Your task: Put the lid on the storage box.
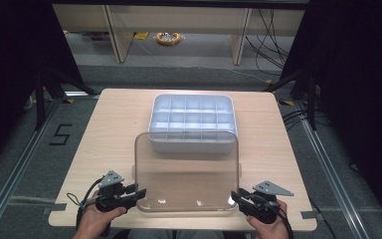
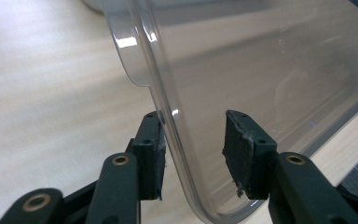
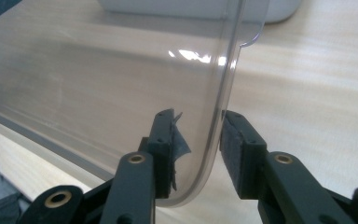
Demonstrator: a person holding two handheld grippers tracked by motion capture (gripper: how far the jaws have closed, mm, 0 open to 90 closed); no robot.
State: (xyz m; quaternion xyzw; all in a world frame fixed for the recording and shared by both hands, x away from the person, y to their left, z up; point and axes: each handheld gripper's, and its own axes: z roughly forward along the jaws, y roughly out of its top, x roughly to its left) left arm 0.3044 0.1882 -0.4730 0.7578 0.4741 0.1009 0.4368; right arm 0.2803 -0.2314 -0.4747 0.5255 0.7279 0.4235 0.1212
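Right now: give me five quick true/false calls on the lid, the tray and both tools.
1. The clear lid stands tilted, its near edge low. True.
2. The compartment tray holds parts. False: its cells look empty.
3. The left tool is clamped shut on the lid. False: its jaws straddle the lid's rim with a gap on one side.
4. The right tool straddles the lid's corner edge. True.
5. The tray sits nearer the person than the lid. False: it lies beyond the lid.

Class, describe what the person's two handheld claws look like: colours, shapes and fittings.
Both the left claw and right claw are black, each topped by a grey three-cornered plate. Their jaws carry brass-coloured rivets and dark, worn pads. A black cable trails from the left one.
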